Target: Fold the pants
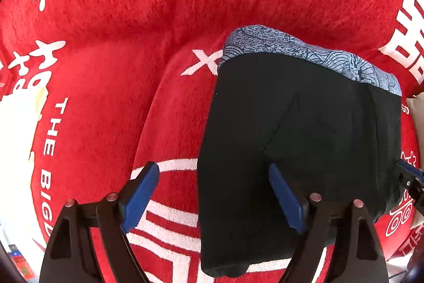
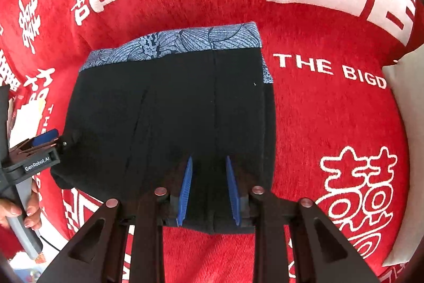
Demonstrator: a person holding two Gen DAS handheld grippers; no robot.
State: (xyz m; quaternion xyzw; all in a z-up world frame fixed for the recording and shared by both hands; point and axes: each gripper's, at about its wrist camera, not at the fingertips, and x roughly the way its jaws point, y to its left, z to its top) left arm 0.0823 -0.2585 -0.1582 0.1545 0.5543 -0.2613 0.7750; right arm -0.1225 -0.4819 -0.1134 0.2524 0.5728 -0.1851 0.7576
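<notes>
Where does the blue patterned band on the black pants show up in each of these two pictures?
Left wrist view: the blue patterned band runs along the far edge of the folded black pants, upper right of centre.
Right wrist view: the band lies along the pants' far edge, above centre.
Shared landmark: the white "THE BIGD" lettering on the red cloth.

1. A red cloth (image 2: 318, 110) with white Chinese characters and the words "THE BIGD" covers the whole surface; what is under it cannot be told.
2. The cloth is rumpled, with soft folds running across it in the left wrist view.
3. Folded black pants (image 2: 169, 108) lie flat on the cloth, their blue patterned waistband (image 2: 185, 41) at the far edge.
4. A white pillow (image 2: 405, 145) sits at the right edge of the cloth.
</notes>
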